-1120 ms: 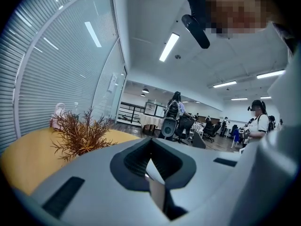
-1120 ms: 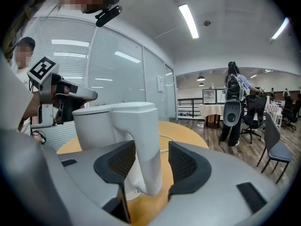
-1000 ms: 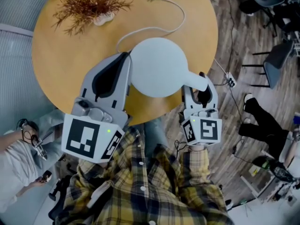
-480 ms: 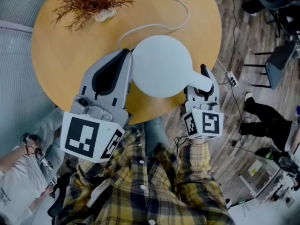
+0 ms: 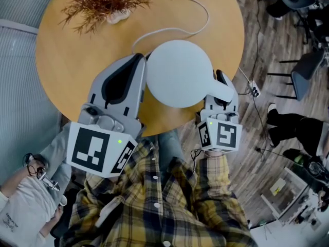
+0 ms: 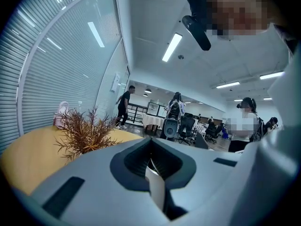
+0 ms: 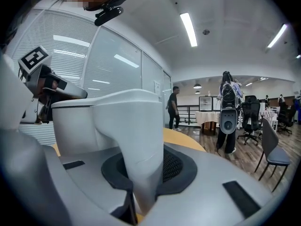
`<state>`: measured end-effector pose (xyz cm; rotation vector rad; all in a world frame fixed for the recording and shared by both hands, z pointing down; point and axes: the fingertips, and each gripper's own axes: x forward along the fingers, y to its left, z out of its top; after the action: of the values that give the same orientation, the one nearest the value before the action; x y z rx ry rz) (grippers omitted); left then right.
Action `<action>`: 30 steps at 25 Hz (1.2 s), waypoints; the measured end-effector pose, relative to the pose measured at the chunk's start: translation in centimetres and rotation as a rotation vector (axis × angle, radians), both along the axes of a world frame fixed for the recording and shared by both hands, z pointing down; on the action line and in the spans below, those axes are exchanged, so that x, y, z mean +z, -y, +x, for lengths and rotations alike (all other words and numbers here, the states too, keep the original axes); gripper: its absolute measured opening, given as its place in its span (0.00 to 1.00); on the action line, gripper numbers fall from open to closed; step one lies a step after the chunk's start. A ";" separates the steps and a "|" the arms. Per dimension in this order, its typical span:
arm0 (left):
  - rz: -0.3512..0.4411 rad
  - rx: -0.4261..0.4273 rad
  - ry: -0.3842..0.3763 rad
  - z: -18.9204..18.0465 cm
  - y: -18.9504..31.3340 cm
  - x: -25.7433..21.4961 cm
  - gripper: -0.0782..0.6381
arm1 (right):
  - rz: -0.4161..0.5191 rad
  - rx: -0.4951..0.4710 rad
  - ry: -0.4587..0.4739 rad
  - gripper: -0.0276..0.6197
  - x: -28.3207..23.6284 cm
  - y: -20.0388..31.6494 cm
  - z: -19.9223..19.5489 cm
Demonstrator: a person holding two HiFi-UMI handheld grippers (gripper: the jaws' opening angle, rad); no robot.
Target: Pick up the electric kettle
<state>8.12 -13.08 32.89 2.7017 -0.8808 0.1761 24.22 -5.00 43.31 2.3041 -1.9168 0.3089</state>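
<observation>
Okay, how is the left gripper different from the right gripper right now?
The right gripper has just been closing its jaws and now clamps the kettle handle; the left gripper has its jaws together, holding nothing. The right gripper is at the handle on the right of the electric kettle; the left gripper lies beside its round body on the left. Both are grey, carry a marker cube and reach over the round wooden table.

l gripper [image 5: 136, 63]: jaws together, pointing fwd, approx level. r gripper [image 5: 221, 81]: jaws have just been closing; pads clamp the kettle handle [image 7: 136, 140] from both sides. both forearms in plaid sleeves [image 5: 216, 189], close to torso.
</observation>
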 end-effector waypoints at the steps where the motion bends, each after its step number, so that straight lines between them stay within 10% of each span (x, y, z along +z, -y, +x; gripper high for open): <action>1: 0.000 -0.002 0.000 -0.1 0.0 0.0 0.11 | -0.002 0.000 -0.002 0.17 0.0 0.0 0.0; 30: 0.014 -0.194 -0.027 -6.8 1.9 -3.8 0.11 | 0.044 -0.090 -0.027 0.16 -5.7 3.4 -0.8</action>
<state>1.35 -14.96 29.04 2.6052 -1.1323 0.0919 23.44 -8.41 37.65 2.2280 -2.0259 0.2268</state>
